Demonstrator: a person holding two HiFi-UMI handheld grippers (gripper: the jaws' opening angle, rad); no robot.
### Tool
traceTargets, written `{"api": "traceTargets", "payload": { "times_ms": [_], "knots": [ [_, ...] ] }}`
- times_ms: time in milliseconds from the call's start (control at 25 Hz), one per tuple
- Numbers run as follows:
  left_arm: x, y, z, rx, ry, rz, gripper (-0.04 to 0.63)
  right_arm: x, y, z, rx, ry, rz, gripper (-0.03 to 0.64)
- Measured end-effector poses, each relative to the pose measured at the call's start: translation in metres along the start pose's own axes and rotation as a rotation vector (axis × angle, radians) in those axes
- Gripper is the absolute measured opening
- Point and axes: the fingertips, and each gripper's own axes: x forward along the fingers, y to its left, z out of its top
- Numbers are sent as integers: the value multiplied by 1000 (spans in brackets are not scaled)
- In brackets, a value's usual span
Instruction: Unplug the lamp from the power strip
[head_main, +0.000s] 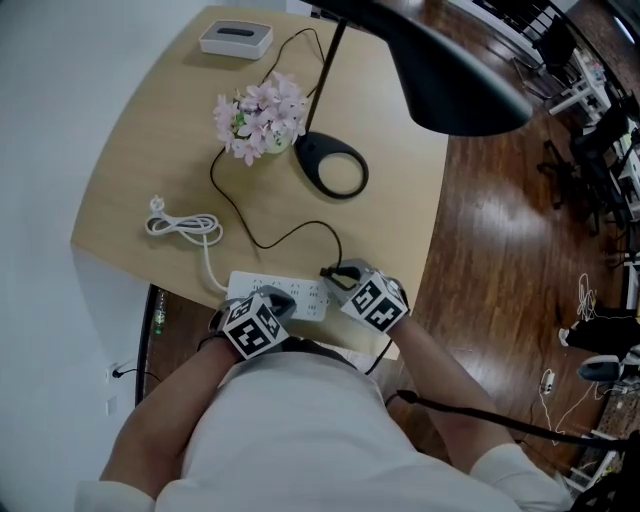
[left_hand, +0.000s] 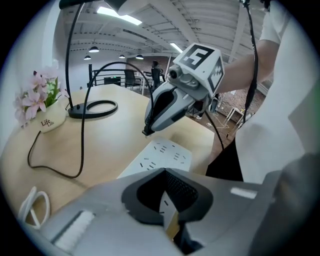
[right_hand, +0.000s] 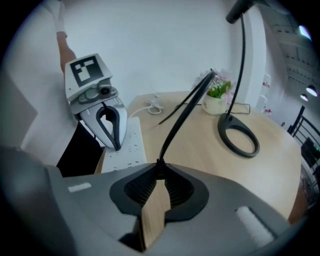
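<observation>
1. Worktop (head_main: 390, 230) of pale wood carries a white power strip (head_main: 303, 291) at its 6 o'clock edge, right in front of the person.
2. The left gripper (head_main: 282, 300) has its jaws drawn together. Their tips press down on the power strip's 9 o'clock half. The right gripper view shows that tip (right_hand: 116, 146) touching the white face of the strip (right_hand: 129, 142).
3. In the left gripper view, the closed jaws (left_hand: 169, 220) sit low in the foreground, with the strip's socket slots (left_hand: 167, 152) just beyond them.
4. The right gripper (head_main: 345, 278) is clamped on the black lamp plug (head_main: 332, 271) at the strip's 3 o'clock end.
5. From the left gripper view the plug (left_hand: 147, 131) looks lifted just clear of the strip's face, though the gap is hard to confirm.
6. In the right gripper view the jaws (right_hand: 157, 172) meet on the plug. The black cord (right_hand: 182, 117) rises straight out of their tips.
7. That cord (head_main: 265, 240) loops across the worktop to the lamp's black ring base (head_main: 305, 155), which is at 12 o'clock from the strip. The lamp head (head_main: 450, 70) overhangs at 1 o'clock.
8. A pot of pink flowers (head_main: 262, 118) stands just beside the base at its 9 o'clock.
9. A coiled white cable (head_main: 183, 225) lies at 10 o'clock from the strip.
10. A small white box (head_main: 236, 38) sits at the far 11 o'clock edge.
</observation>
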Motion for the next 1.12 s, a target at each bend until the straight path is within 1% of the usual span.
{"api": "traceTargets", "payload": {
  "times_ms": [160,320,440,600,880,1000,1120],
  "knots": [
    [-2,0,-1,-11,0,12,3,7,-13,-13,132,-14,8,55],
    [-12,5,5,-71,-49,27,3,8,-22,-15,237,-42,-3,60],
    [-24,8,13,-92,-87,43,3,6,-27,-15,267,-44,-37,64],
    [-42,14,22,-135,-139,66,3,2,-33,-20,293,-54,-75,98],
    [-77,23,25,-215,-221,119,5,-11,-42,-32,360,-103,-159,109],
    [-97,22,26,-229,-268,138,5,-24,-38,-31,381,-139,-180,109],
    [-120,18,29,-224,-332,147,5,-39,-24,-23,376,-175,-196,109]
  ]
}}
